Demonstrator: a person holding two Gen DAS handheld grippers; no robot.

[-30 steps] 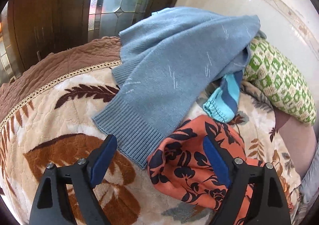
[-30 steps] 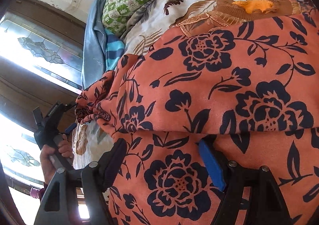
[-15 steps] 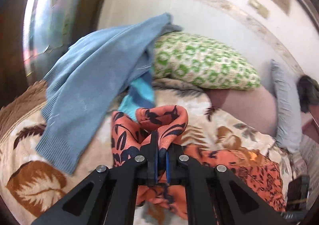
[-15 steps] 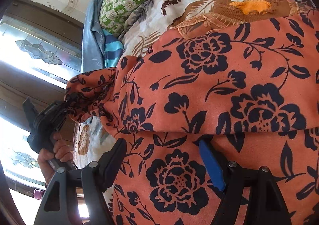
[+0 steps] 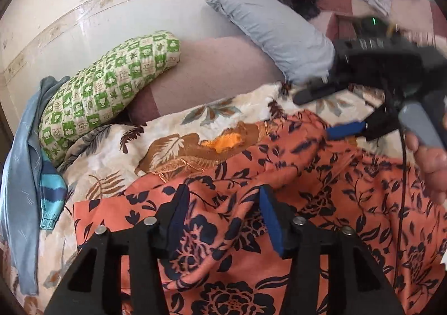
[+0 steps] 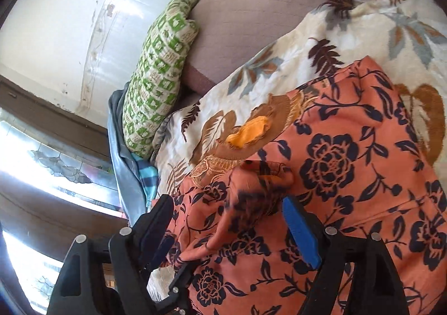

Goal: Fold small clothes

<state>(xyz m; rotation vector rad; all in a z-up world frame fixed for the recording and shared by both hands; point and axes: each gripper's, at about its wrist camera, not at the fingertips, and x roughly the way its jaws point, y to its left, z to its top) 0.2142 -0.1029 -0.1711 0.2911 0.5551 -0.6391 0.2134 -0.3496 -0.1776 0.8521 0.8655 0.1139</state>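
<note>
Left gripper released orange floral garment; fingers now spread, fabric flat.

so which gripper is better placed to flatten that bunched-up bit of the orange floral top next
Probably the right. The right gripper is open with the raised fold of the orange floral garment between its fingers. The left gripper is also open over it, above flatter cloth.

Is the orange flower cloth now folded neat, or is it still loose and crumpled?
Partly folded, not neat. One part of the orange cloth lies over the rest, with a bunched ridge between the open left claw fingers.
</note>
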